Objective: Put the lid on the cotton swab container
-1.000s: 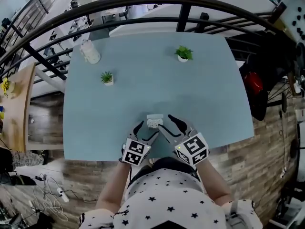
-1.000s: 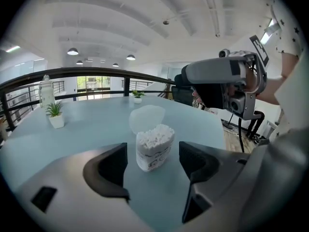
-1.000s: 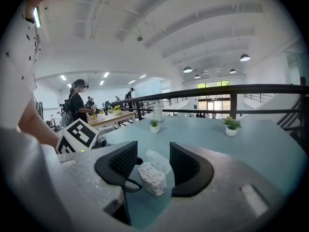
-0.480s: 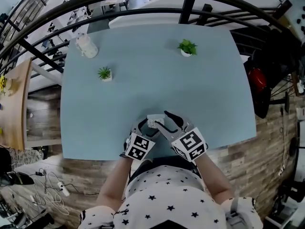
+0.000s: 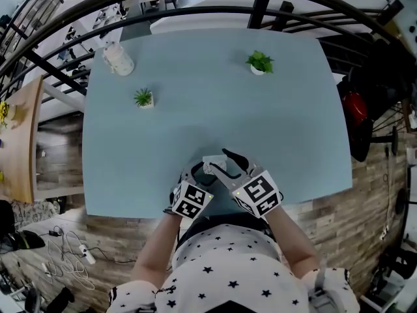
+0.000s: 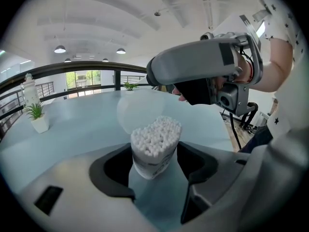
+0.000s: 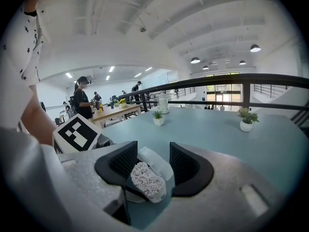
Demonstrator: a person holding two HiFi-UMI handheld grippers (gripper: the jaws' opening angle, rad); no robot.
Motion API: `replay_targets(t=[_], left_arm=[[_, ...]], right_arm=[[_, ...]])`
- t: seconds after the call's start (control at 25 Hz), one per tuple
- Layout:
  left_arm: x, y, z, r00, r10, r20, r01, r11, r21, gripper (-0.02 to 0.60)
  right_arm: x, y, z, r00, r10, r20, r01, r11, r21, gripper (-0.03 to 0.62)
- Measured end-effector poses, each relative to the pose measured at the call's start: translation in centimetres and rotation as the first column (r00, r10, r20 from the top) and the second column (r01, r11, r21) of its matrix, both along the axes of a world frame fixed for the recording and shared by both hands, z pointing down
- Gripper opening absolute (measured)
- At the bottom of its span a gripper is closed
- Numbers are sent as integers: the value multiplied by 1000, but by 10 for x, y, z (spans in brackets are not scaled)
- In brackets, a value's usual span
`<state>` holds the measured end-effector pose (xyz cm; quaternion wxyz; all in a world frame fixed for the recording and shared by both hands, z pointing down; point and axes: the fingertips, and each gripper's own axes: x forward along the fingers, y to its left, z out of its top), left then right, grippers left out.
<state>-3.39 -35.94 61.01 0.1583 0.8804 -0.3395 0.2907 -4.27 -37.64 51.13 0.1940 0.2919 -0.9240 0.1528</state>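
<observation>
Left claw (image 6: 154, 152) clenched on the cotton swab container (image 6: 153, 146): both pads against its sides, open top packed with swabs, container leaning a little. In head view it sits lower centre of the frame, near the close edge of the blue surface (image 5: 280, 122). Can't tell if its base touches the surface.

Right claw (image 7: 153, 157) is grasping the lid (image 7: 155, 162). It's clear plastic, held tilted, with its lower edge just at the swab tips. Lid isn't seated, the swabs are exposed below it. In left gripper view the lid is a translucent disc just behind the swabs (hard to see its rim against the surface), with the right claw's body upper right of the frame.

The two claws are close together, angled in toward each other.

Rest of the surface, well apart from the work:
- Small potted plant (image 5: 143, 98), upper left.
- Second potted plant (image 5: 260, 62), upper right of centre.
- White bottle (image 5: 118, 59), far upper left corner.
</observation>
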Motion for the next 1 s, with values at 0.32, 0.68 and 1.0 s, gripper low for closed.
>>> replay_targets(t=[0.32,0.68,1.0], left_arm=[[0,0,2,1000,8,9,-8,1000,1,284],[0,-2,6,1000,9,7,-9,1000,-10,282],[1,-2,8,1000,19,18,-18,1000,-11,279]], right_arm=[[-4,-2,12,999,-23,-25,22,1000,-21,193],[-3,5,13,999,-30,-15,30,999,-32,193],[-1,15,14,999,-33,-15,32,999,-43,193]])
